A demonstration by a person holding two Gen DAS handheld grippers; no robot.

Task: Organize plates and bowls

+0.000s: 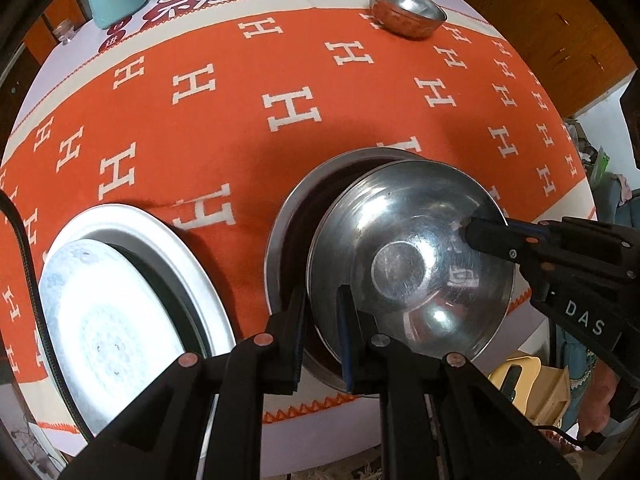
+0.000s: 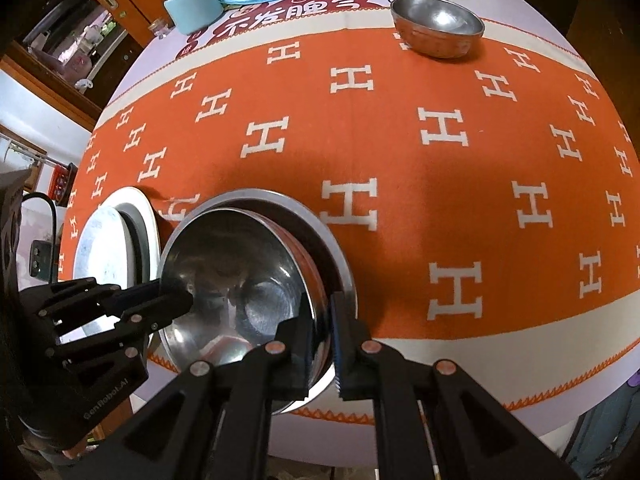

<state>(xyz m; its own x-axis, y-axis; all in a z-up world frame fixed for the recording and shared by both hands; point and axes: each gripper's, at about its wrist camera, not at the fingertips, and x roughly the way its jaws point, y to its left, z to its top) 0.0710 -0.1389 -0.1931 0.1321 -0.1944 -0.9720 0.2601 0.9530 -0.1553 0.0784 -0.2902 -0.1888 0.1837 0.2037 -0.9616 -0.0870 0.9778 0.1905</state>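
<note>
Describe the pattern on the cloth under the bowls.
The cloth is orange with repeated white H shapes and a cream border, clearest in the right wrist view.

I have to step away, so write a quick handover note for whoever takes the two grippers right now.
Left gripper: shut on the near-left rim of the steel bowl.
Right gripper: shut on the same bowl's opposite rim.
The bowl sits tilted inside a larger steel basin at the near edge of the orange cloth.
Left of it, a patterned plate lies on a white plate.
A smaller steel bowl stands alone at the far side.
Done: plates stacked, bowl going into basin.
Left: settle and release it, then probably fetch the far bowl.
</note>
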